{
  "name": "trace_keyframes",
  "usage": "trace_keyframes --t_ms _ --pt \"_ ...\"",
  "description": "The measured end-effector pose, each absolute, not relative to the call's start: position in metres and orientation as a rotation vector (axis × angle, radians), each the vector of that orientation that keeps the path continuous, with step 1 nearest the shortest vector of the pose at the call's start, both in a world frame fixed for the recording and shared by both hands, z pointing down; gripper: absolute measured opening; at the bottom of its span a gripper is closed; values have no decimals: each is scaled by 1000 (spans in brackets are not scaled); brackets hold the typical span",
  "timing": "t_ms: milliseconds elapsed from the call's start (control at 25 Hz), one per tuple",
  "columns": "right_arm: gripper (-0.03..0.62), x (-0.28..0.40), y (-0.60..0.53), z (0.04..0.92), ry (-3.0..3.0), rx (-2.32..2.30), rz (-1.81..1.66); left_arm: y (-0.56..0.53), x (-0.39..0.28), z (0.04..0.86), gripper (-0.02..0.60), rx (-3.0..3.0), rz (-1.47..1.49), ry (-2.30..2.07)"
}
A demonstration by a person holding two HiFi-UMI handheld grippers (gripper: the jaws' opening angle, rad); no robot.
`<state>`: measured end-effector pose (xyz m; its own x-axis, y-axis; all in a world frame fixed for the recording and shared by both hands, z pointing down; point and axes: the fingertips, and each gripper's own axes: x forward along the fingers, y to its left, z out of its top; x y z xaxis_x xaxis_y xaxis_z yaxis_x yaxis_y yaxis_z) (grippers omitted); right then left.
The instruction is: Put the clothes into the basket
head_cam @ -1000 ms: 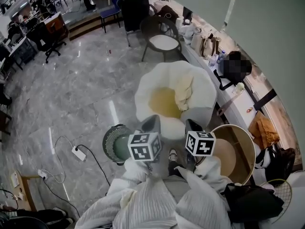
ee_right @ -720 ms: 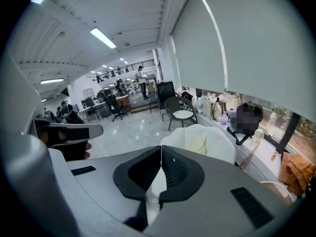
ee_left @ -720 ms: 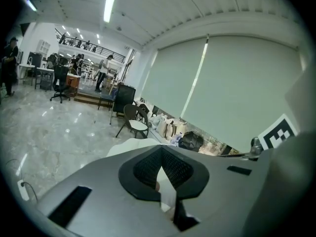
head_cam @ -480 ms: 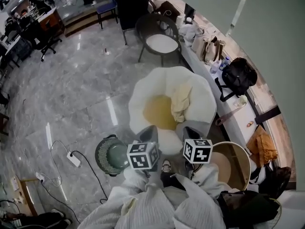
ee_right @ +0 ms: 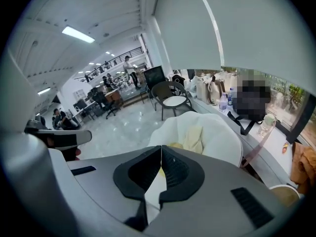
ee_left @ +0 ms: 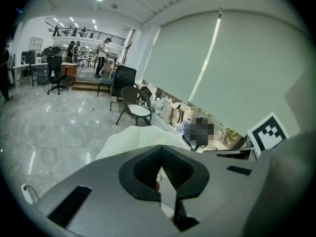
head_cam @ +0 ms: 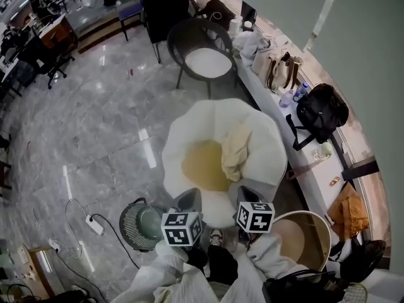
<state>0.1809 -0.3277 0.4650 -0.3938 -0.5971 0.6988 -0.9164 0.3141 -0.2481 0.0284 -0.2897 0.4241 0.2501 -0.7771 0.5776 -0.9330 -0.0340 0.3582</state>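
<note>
Now | left tongs (ee_left: 161, 149) together | right tongs (ee_right: 161, 148) together | cream garment (head_cam: 237, 150) in white chair (head_cam: 189, 128) | basket (head_cam: 320, 223) nearby

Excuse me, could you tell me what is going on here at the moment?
A person stands facing a white petal-shaped chair, holding a left tool and a right tool, both shut and empty. A pale cream garment lies draped in the chair, untouched. The round basket sits on the floor at the person's right, with no clothes showing in it. Nothing has been picked up yet.
</note>
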Motion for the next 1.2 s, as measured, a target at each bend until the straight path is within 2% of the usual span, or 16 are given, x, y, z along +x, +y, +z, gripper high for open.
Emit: trace_keyframes --t_ms 840,1200 --pt "25 164 -376 552 -1940 1510 1055 -354 -4 520 5 1804 413 -1421" --pt "25 170 -388 646 -1883 1500 1084 -366 2 622 5 1776 461 -1355"
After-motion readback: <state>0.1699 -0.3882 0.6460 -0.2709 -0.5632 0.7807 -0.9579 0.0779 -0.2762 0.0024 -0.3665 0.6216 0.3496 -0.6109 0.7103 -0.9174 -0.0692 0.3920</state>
